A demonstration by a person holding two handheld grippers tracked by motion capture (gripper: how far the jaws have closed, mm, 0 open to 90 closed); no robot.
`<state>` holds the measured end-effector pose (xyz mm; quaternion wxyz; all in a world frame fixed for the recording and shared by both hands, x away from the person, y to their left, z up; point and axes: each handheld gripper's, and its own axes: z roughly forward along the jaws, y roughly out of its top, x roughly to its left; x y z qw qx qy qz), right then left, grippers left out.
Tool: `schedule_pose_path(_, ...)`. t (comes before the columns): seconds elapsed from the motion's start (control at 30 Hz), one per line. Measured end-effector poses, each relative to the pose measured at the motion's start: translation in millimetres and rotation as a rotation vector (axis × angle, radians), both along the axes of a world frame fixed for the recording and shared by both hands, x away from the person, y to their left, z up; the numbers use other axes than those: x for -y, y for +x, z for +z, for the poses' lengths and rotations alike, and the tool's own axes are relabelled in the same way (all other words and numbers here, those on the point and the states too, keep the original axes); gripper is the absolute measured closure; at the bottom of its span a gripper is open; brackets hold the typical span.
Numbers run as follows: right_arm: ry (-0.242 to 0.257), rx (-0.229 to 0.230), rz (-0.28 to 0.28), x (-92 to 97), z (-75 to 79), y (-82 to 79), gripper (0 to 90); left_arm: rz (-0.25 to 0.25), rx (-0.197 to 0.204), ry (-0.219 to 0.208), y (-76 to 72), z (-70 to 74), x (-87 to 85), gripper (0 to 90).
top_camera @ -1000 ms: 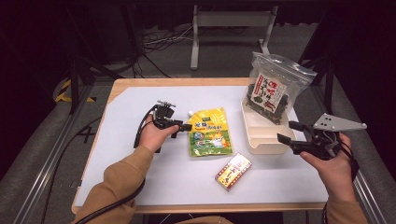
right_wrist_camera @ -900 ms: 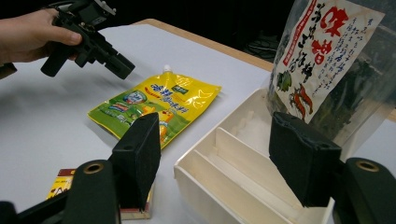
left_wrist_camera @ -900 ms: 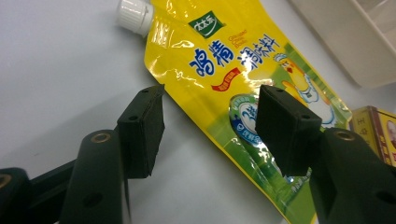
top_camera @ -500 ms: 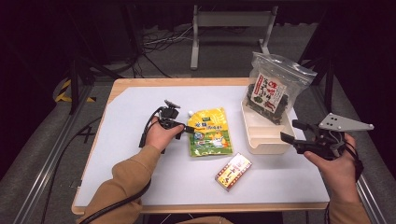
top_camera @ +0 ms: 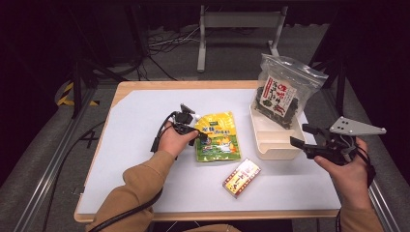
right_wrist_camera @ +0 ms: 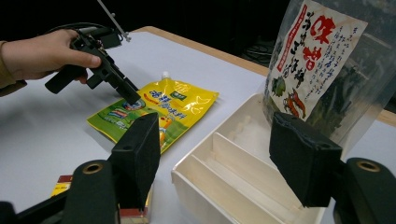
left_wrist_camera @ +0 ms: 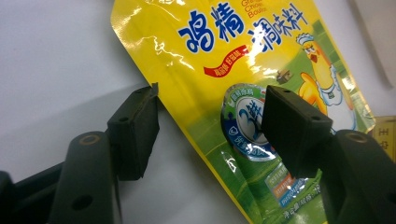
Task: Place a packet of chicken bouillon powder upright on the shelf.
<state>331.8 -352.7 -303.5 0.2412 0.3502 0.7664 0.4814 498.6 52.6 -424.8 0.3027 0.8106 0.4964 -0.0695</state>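
L gripper (left_wrist_camera: 208, 126), jaws just widening, straddles edge of yellow pouch (top_camera: 218, 137) flat on surface (top_camera: 140, 125) w/o pinching; R gripper (top_camera: 300, 136) wide, empty, near tray (top_camera: 270, 145).

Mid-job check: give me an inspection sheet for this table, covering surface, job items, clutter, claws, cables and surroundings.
Surface: white table with a wooden edge, bare around the items.
Job's things: yellow seasoning pouch lies flat, spout away from the person.
Clutter: white divided tray; clear seaweed bag standing at the tray's far end; small red-yellow box lying near the front edge.
Claws: left claw open, jaws just been opening, straddling the pouch's edge, pads not pressing; right claw open, empty, held off beside the tray.
Cables: black cable trails along the left sleeve.
Surroundings: dark room, grey floor, metal frame behind.
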Motion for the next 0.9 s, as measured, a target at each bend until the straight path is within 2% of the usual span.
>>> schedule_pose_path(0.2, -0.003, -0.004, 0.001, -1.8, -1.2, 1.3, 33.7, -0.021, 0.035, 0.079, -4.6, 1.7, 11.3, 33.1)
schedule_pose_path(0.3, -0.005, -0.006, 0.003, -3.5, -1.7, 1.5, 33.7, -0.021, 0.065, 0.126, -6.7, 2.5, 13.7, 39.9)
schedule_pose_path(0.37, -0.007, -0.008, 0.005, -3.9, -1.9, 1.5, 33.7, -0.025, 0.081, 0.14, -8.3, 2.3, 14.8, 44.4)
schedule_pose_path(0.53, -0.009, -0.014, 0.002, -5.4, -3.1, 2.5, 33.7, -0.02, 0.09, 0.116, -10.2, 0.9, 14.6, 52.7)
schedule_pose_path(0.6, -0.012, -0.015, 0.006, -6.7, -3.7, 3.2, 33.7, -0.02, 0.095, 0.098, -11.0, -0.5, 15.3, 62.2)
schedule_pose_path(0.73, -0.013, -0.022, 0.011, -8.8, -5.2, 4.6, 33.7, -0.019, 0.081, 0.052, -12.1, -3.0, 16.5, 74.4)
schedule_pose_path(0.9, -0.014, -0.03, 0.012, -9.0, -7.3, 6.0, 33.7, -0.014, 0.073, 0.017, -11.9, -5.1, 13.6, 78.2)
